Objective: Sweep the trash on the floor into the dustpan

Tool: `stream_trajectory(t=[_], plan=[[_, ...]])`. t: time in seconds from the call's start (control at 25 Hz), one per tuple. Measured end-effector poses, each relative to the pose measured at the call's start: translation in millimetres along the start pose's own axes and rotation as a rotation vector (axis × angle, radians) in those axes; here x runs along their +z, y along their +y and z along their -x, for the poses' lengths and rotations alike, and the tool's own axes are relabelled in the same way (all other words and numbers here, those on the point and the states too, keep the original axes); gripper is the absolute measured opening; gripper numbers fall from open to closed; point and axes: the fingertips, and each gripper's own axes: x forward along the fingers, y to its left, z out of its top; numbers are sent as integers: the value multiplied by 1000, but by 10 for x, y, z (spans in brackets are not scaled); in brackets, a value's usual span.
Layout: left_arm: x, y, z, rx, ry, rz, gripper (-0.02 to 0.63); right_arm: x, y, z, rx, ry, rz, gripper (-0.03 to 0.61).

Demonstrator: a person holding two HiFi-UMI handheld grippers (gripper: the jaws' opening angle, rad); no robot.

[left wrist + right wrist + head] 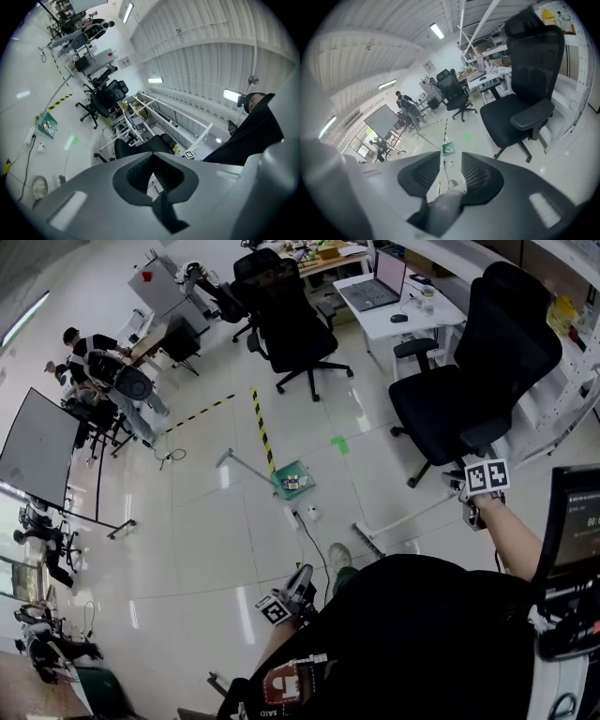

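At the lower left of the head view, the left gripper is sitting low against the person's dark torso, with its square-marker cube facing up. In the left gripper view, its ribbed dark pads are meeting at the tips; the left gripper is clenched on nothing.

Further right, on the glossy pale tiled floor, a green square dustpan is lying flat with small scraps inside, and its thin pale pole is slanting away to the left. A striped yellow-and-black tape line is running up from it. Just beside the dustpan's near edge, a small white scrap is lying on the tiles, next to a thin black cable.

To the right of that, a flat broom head is resting on the floor, well apart from the dustpan. Its long pale round handle is rising to the right gripper. In the right gripper view, the pads are clamping the smooth handle.

A black padded office chair is standing behind the right gripper.
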Motion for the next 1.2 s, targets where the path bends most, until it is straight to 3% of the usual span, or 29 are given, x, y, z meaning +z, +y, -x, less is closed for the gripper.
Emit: stream_trajectory(t=[0.2,0.36,0.52,0.72,1.04,1.2], plan=[[-344,-487,303,35,-1,-37,2,-575,-148,284,2,44,15,138],[-460,-526,532,76,-25,-51,2,-949,-133,315,4,82,41,140],[-447,-523,822,39,-69,-26,2,-1187,109,318,15,102,70,140],[-543,-443,1269,29,-7,-60,2,-1478,445,248,-5,87,114,136],[-365,-63,1934,51,-25,-34,1,-1530,1126,-15,-18,89,214,135],[-250,-22,2041,25,-33,-41,2,-1567,1391,-35,-13,89,239,135]])
